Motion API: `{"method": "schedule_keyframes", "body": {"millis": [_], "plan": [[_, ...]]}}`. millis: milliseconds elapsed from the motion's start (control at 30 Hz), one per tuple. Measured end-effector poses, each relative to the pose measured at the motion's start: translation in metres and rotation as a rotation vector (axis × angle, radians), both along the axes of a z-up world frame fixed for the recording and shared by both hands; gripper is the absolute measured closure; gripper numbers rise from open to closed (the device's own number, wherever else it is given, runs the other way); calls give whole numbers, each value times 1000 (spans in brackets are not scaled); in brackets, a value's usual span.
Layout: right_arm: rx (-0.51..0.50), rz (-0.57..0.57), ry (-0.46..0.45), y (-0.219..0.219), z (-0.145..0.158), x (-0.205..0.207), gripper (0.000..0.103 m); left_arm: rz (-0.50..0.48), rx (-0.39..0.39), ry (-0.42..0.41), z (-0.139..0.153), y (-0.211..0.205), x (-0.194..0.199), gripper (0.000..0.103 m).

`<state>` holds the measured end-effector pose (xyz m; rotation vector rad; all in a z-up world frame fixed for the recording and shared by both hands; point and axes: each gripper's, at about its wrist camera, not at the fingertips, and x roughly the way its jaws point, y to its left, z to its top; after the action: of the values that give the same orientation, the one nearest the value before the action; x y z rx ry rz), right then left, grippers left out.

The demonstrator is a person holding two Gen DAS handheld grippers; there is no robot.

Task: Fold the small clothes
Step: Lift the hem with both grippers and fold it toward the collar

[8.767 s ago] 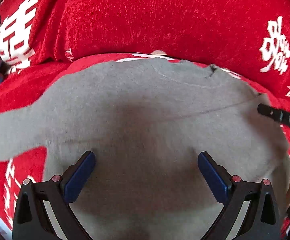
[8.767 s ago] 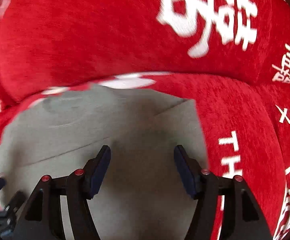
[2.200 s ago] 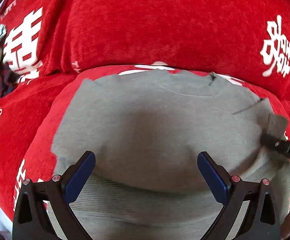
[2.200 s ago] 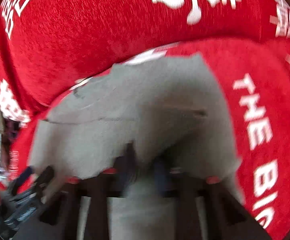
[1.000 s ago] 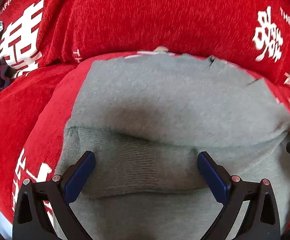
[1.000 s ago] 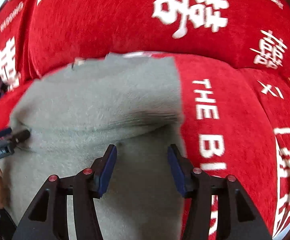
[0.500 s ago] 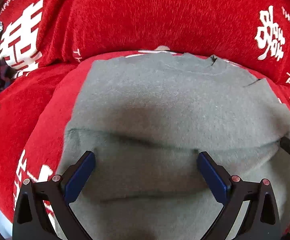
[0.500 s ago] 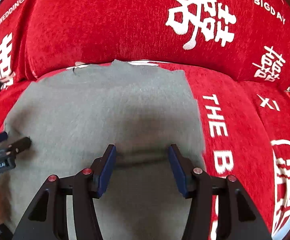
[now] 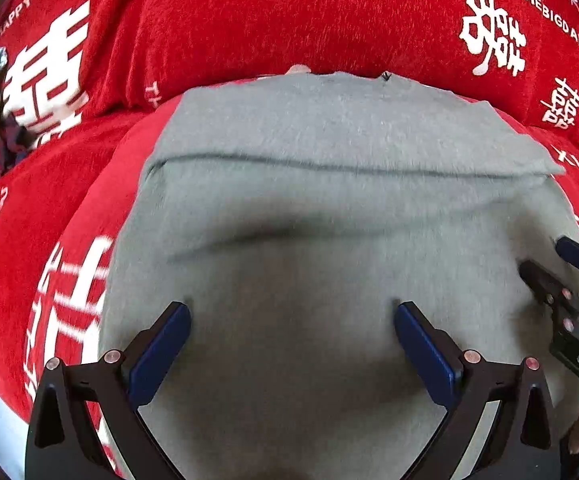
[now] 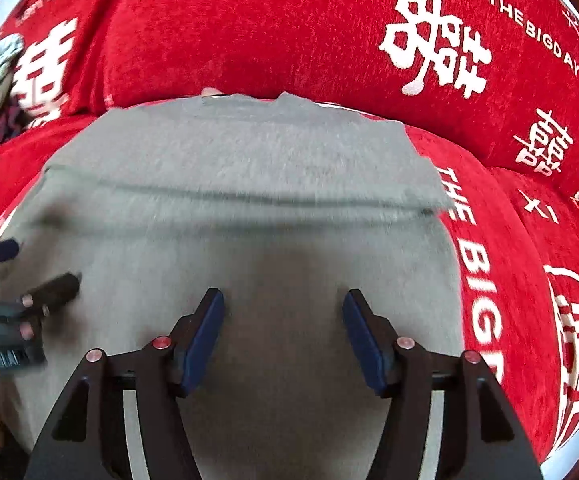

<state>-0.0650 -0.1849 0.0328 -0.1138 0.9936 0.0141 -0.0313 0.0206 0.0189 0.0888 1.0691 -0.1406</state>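
Both claws, left claw (image 9: 291, 316) and right claw (image 10: 283, 304), tilted steeply down over grey garment (image 9: 329, 240), jaws wide, right just widened, nothing gripped.

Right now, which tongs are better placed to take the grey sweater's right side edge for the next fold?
Right. The right tongs stand open near the grey sweater's right edge beside the red cover; the left tongs sit open over its middle, farther off.

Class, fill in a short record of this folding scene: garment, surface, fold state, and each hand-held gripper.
garment: grey top
surface: red cover with white lettering
fold state: one crosswise fold edge shows
left hand-held gripper: open, nothing between the jaws, above the garment
right hand-held gripper: open, jaws just opening, nothing between them
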Motion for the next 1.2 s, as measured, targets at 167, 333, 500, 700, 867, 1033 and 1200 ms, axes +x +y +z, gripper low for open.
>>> {"method": "schedule_keyframes", "body": {"millis": [167, 333, 500, 700, 867, 1033, 1200], "plan": [[14, -15, -4, -29, 0, -55, 26, -32, 8, -12, 0, 25, -34, 0], [-3, -5, -15, -20, 17, -88, 25, -11, 39, -35, 9, 31, -55, 0], [26, 158, -7, 38, 12, -89, 25, -86, 41, -62, 11, -6, -78, 0], [-16, 163, -21, 30, -2, -102, 24, -74, 44, -49, -9, 9, -96, 0], [-4, 97, -10, -4, -2, -116, 24, -26, 3, -22, -14, 30, -103, 0], [6, -8, -1, -26, 7, -138, 24, 87, -36, -38, -2, 62, -121, 0], [142, -130, 58, -61, 4, -151, 24, 195, -212, 81, -16, 114, -126, 0]]}}
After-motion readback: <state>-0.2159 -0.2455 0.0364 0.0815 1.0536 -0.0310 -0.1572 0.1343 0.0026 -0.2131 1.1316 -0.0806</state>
